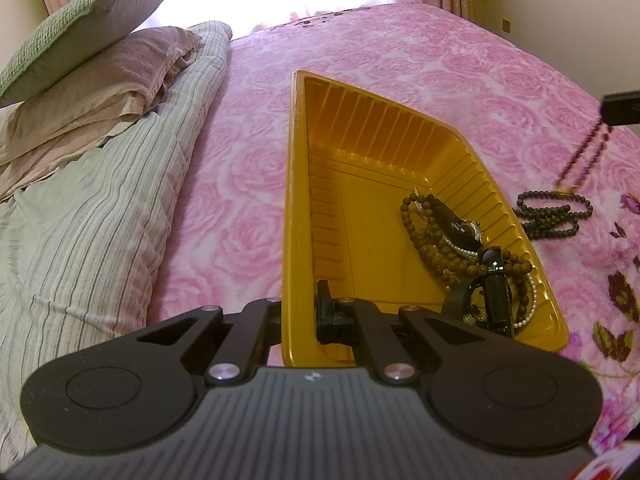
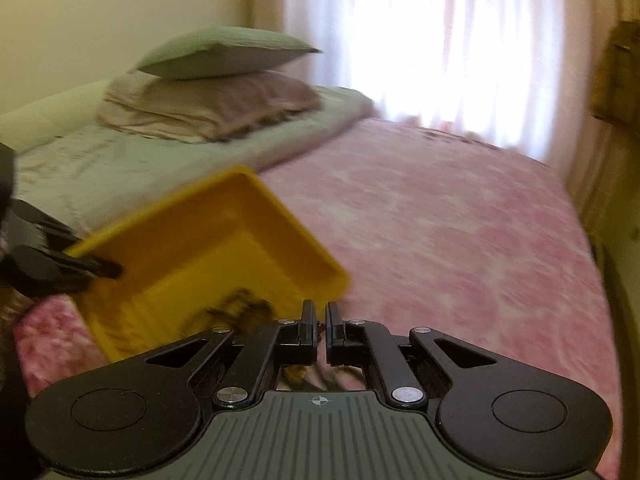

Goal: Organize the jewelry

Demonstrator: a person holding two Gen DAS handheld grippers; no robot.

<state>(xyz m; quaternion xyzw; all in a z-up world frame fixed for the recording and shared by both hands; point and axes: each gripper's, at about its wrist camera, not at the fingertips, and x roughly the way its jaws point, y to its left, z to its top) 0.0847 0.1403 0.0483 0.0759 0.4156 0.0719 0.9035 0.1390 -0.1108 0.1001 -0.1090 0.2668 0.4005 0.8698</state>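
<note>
A yellow plastic tray (image 1: 360, 160) rests on the pink bed, and my left gripper (image 1: 298, 312) is shut on its near wall, one finger inside and one outside. In the tray's right corner lies a heap of brown beads (image 1: 432, 248), a pearl strand and a black watch (image 1: 460, 228). A maroon bead necklace (image 1: 588, 152) with a gold pendant hangs from my right gripper (image 1: 620, 108) at the right edge. In the blurred right wrist view, the right gripper (image 2: 320, 320) is shut just right of the tray (image 2: 224, 232), which the left gripper (image 2: 108, 270) holds.
A dark bead strand (image 1: 552, 212) lies coiled on the rose-patterned pink blanket (image 1: 440, 80) just right of the tray. Stacked pillows (image 1: 92, 72) and a striped quilt (image 1: 100, 220) fill the left side. A bright curtained window (image 2: 440, 40) stands behind the bed.
</note>
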